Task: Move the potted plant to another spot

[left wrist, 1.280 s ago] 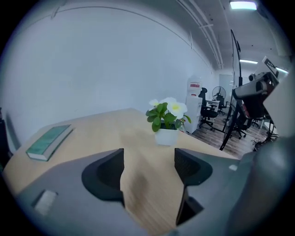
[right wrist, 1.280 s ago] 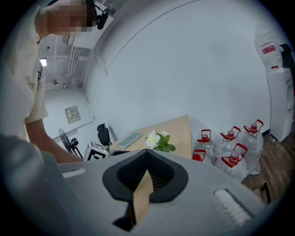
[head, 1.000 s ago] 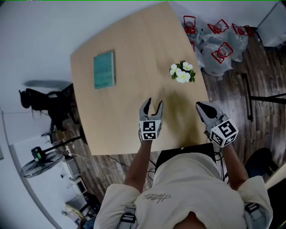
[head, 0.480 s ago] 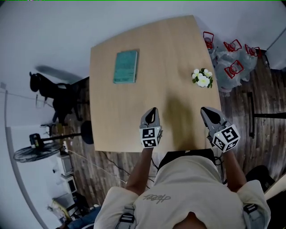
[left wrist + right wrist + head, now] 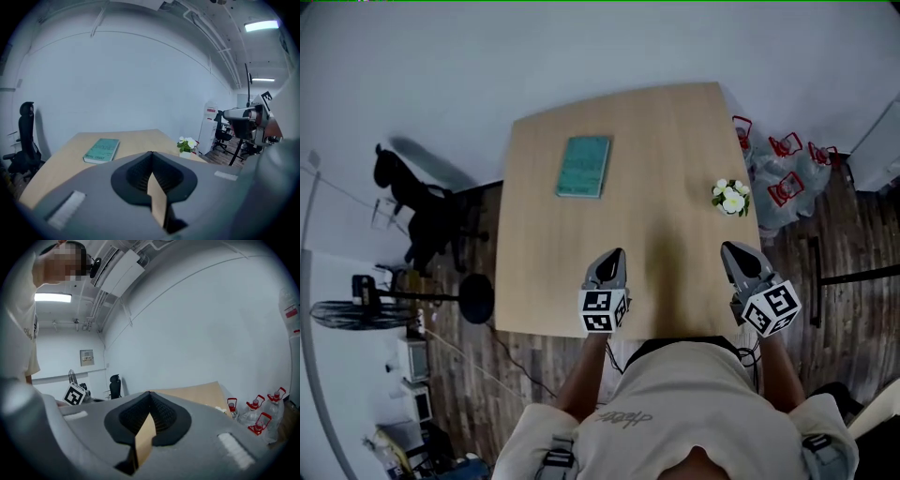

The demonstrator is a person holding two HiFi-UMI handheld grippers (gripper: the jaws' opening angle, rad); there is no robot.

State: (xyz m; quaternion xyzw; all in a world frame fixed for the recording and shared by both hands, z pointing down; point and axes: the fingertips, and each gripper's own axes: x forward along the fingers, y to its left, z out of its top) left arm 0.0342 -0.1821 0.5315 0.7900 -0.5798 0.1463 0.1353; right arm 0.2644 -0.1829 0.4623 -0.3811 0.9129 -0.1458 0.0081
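The potted plant (image 5: 731, 198), white flowers over green leaves in a small pot, stands near the right edge of the light wooden table (image 5: 666, 141). The left gripper view shows the plant (image 5: 187, 144) beyond the jaws to the right. My left gripper (image 5: 613, 260) is shut and empty above the table's near edge, well left of the plant. Shut and empty as well, my right gripper (image 5: 731, 252) hangs over the near right corner, a short way in front of the plant. In the gripper views both the left gripper (image 5: 151, 157) and the right gripper (image 5: 150, 397) have their jaws pressed together.
A teal book (image 5: 584, 166) lies on the table's far left part. Water bottles with red handles (image 5: 780, 176) stand on the floor right of the table. To the left are a black office chair (image 5: 412, 202), a round-based stand (image 5: 474, 298) and a fan (image 5: 347, 314).
The left gripper's jaws were open a second ago and are now shut with nothing in them. Both grippers have drawn back toward the near table edge, and the table looks smaller and farther away.
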